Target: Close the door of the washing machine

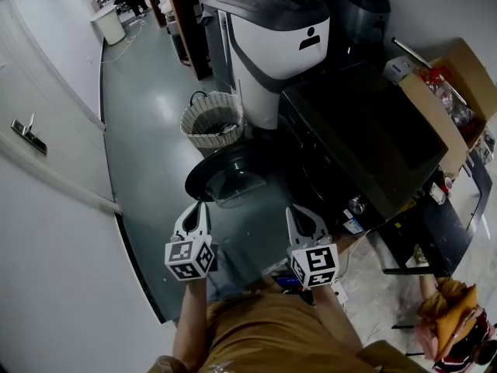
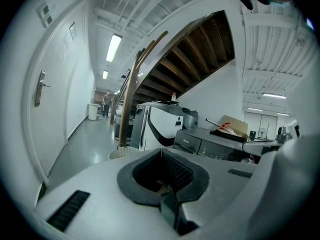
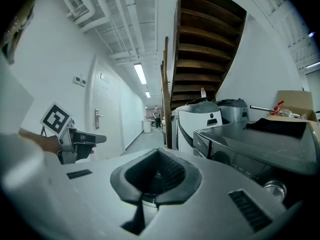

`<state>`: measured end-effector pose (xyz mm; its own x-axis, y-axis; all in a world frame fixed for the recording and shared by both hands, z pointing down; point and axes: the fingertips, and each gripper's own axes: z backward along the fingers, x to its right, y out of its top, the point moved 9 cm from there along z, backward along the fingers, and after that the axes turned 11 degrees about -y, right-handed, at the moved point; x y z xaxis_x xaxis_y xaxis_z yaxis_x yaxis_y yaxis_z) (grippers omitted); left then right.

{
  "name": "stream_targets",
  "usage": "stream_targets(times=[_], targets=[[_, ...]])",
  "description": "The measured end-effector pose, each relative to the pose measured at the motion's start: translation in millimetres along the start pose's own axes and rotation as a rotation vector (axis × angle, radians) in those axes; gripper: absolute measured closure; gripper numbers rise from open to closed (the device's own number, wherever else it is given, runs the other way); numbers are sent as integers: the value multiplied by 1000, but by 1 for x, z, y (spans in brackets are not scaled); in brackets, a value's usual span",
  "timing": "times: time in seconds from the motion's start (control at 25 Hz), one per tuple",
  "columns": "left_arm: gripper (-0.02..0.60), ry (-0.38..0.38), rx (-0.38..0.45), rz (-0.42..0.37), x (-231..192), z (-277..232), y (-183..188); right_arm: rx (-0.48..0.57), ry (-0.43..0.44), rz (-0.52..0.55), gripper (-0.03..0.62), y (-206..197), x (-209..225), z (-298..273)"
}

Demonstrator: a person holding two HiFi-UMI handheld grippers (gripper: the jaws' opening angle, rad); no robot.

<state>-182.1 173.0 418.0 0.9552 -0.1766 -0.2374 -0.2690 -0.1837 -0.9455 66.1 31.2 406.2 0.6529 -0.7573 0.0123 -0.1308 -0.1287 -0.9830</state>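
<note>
As I hang over the floor (image 1: 147, 162), my left gripper (image 1: 199, 205): jaws pressed together tip to tip, nothing between them.
My right gripper (image 1: 295, 210): jaws closed the same way, empty, side by side with the left.
Washing machine (image 1: 365, 134): dark, ahead and to my right. From the head view its own top hides most of its front.
Door (image 1: 225, 179): round, swung open over the floor, just beyond my tips. I cannot tell whether my left tip touches its rim.
Door in my own two views: masked by my jaw bodies, not made out.
Basket (image 1: 212, 119): wicker, past the door, beside a white and grey appliance (image 1: 272, 37).
Cardboard box (image 1: 454, 92): on the machine's far side, its contents too small to name.
Right gripper view: shows my left gripper at its left edge, half lost in blur.
</note>
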Motion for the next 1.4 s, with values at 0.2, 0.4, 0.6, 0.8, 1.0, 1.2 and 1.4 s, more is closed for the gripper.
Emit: stream_targets(times=[0.2,0.4,0.6,0.8,1.0,1.2,1.4], targets=[[552,-10,-11,-2,-17,-10,0,-3,-12,-33,582,-5,-3,-13],[538,-35,-44,7,-40,-28,-2,-37,-5,-33,582,-12,-13,-36],[477,-39,-85,20,-66,-45,-8,-77,17,-4,582,-18,-30,-64],[463,-50,-140,15,-91,-62,-19,-109,20,9,582,-25,-41,-95],[448,-77,-194,-30,-123,-86,-26,-153,2,21,581,-38,-53,-132],[425,-110,-234,-16,-159,-112,-33,-203,-4,36,582,-52,-67,-167],[410,-141,-288,-3,-192,-139,-45,-254,-1,59,582,-63,-83,-191]])
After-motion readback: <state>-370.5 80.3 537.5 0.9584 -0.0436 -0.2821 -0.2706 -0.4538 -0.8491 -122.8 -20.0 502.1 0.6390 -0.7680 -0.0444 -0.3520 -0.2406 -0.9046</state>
